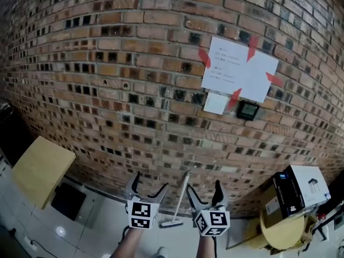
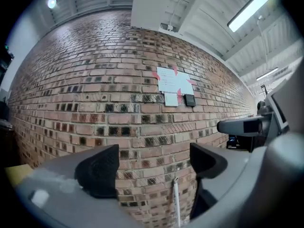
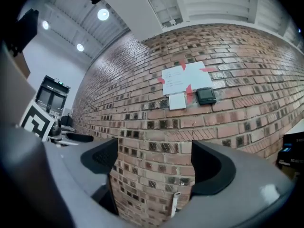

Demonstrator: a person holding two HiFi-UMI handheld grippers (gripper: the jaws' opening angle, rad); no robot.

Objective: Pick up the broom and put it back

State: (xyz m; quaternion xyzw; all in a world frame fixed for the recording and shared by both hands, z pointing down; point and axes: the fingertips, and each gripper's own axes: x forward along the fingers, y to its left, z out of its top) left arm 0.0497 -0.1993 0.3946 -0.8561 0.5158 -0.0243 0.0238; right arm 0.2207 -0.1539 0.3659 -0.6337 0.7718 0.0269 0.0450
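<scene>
Our left gripper [image 1: 148, 186] and right gripper [image 1: 205, 190] both gape empty; between them, just ahead, the broom [image 1: 181, 198] leans against the brick wall [image 1: 107, 63].

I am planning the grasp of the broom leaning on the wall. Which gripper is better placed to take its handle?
Probably right. In the head view the broom handle stands nearer the right gripper than the left gripper; both are open and empty.
</scene>
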